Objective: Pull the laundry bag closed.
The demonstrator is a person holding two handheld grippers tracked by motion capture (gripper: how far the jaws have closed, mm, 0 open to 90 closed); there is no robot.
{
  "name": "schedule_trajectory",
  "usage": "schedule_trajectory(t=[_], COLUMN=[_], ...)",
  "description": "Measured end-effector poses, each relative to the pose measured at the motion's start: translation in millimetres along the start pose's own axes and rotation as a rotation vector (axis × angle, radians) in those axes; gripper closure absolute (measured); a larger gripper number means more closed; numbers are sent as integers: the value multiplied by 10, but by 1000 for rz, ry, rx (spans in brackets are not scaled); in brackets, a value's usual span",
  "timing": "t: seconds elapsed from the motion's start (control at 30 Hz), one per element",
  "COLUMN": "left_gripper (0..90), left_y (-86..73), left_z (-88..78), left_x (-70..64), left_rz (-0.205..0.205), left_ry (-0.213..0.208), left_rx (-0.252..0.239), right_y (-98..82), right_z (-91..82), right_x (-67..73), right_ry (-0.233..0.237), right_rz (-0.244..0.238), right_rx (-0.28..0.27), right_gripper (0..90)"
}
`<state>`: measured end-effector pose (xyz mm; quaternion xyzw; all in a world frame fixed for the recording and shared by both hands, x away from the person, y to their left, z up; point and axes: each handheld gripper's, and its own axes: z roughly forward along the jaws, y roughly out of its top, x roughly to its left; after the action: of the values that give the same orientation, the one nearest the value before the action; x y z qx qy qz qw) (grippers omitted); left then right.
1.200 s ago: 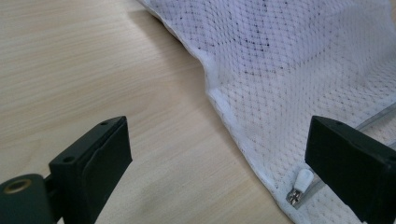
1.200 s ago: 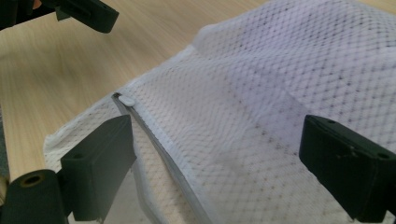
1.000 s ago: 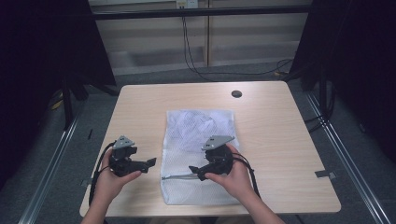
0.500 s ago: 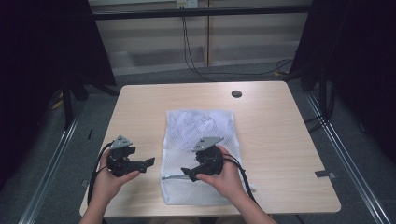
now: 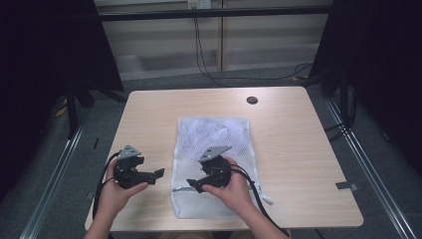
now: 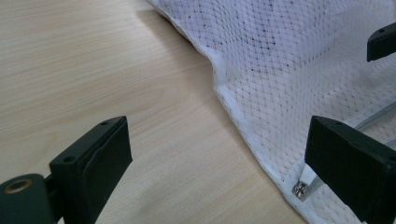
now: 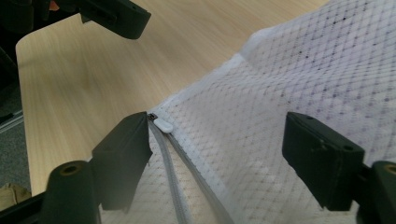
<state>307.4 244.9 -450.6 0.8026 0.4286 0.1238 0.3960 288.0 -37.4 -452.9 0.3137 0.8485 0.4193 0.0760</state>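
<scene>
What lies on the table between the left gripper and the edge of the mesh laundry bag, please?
Only bare wooden table separates the left gripper from the mesh laundry bag, as the left gripper view shows.

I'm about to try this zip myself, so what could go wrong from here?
1. The zip pull is small and lies flat beside one jaw of the right tongs, which have just been closing with only mesh between them, so they may pinch mesh and miss the pull.
2. The left tongs stand open, off the bag, so the loose bag may slide across the table when tugged.
</scene>
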Motion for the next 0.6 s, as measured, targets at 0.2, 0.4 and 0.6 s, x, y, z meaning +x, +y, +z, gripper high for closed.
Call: schedule_trajectory(t=[0.2, 0.4, 0.6], left_gripper=[70, 70, 70], left_y=[-8, -10, -14], left_z=[-12, -34, -48], left_x=[18, 35, 49], left_rz=[3, 10, -1], left_ry=[3, 1, 5], left_rx=[1, 3, -8], right_y=[25, 50, 53], right_z=[71, 123, 173], right_x=[31, 52, 50], right_ry=[14, 11, 21], right_rz=[17, 19, 50], right_rx=[6, 15, 12], right_gripper=[331, 348, 374])
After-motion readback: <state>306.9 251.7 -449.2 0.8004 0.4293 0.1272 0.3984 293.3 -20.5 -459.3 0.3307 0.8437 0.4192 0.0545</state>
